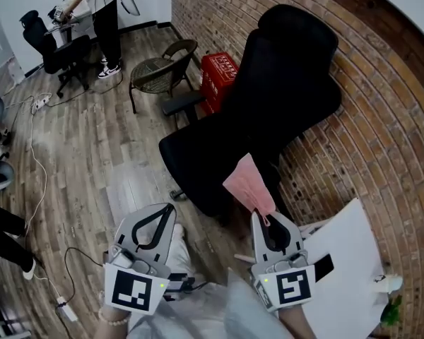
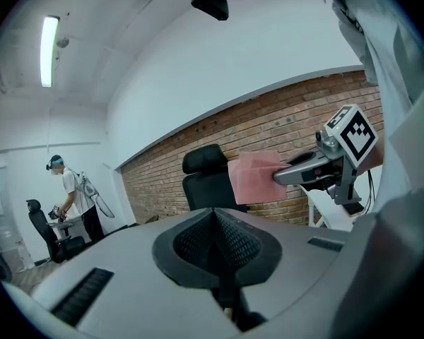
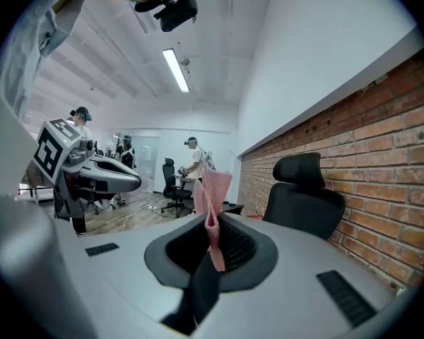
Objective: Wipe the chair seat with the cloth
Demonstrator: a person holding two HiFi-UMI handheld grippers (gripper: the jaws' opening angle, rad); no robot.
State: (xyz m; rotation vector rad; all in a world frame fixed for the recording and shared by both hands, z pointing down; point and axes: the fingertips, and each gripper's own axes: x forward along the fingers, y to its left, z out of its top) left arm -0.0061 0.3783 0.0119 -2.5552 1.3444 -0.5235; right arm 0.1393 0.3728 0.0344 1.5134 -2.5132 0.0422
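Observation:
A black office chair stands against the brick wall, its seat facing me. My right gripper is shut on a pink cloth, which sticks up from its jaws over the seat's near edge. The cloth shows pinched between the jaws in the right gripper view, with the chair to the right. My left gripper is shut and holds nothing, lower left of the seat. From the left gripper view the cloth and the right gripper appear in front of the chair.
A red crate and a wicker chair stand beyond the black chair. A white board leans at the right by the brick wall. A person stands at a desk far left; cables run over the wood floor.

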